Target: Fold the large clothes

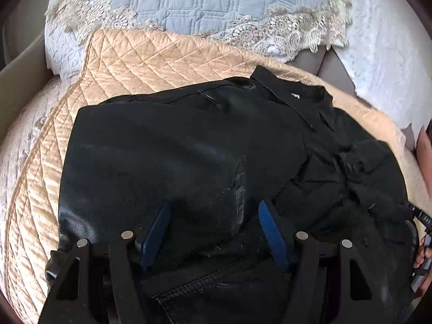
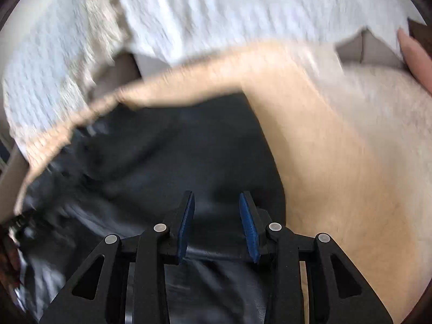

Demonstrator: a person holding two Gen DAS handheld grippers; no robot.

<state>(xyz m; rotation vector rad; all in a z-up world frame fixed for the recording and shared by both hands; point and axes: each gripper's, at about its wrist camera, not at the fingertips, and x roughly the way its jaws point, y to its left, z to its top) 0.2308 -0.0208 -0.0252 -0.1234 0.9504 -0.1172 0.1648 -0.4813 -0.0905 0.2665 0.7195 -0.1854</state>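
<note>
Two grippers work one black jacket (image 1: 189, 162) lying on the tan quilt (image 1: 129, 62). I hold the left gripper (image 1: 213, 216) spread over the jacket's folded left half. My right gripper (image 2: 216, 210) is half spread above the right half, gripping nothing. Next, I judge, it must pinch that loose edge.

I'm holding the left hand-held gripper (image 1: 213, 213) angled downward with its blue pads spread wide. My right hand-held gripper (image 2: 216, 205) is also pointing down, its jaws partly apart, and its view is blurring.
</note>
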